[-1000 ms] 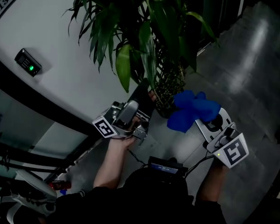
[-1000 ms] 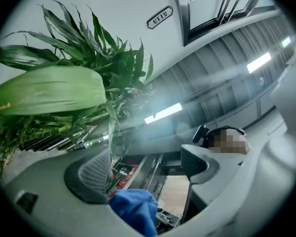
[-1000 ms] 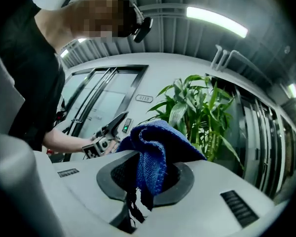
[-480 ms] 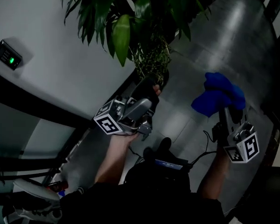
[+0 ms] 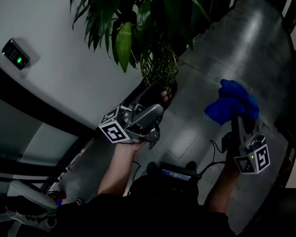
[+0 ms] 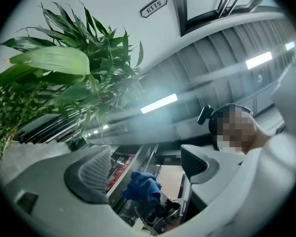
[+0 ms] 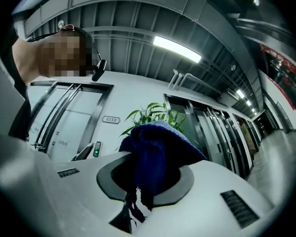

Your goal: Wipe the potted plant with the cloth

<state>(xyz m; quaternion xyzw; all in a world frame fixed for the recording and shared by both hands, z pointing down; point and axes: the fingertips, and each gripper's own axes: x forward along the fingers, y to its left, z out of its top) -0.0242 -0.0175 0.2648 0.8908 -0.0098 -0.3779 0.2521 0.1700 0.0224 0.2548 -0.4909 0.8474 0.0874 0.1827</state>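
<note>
Cloth (image 5: pixel 232 101), blue and bunched, is clamped between the closed jaws of the right gripper (image 5: pixel 235 118). It is well to the right of the potted plant (image 5: pixel 153 38) and clear of its leaves. Left gripper (image 5: pixel 155 98) lies near the base of the plant stems, jaws spread wide with nothing between them. Wall plate (image 7: pixel 111 119) left of the plant reads "5113"; a card reader (image 5: pixel 16 54) on the wall shows a green light
</note>
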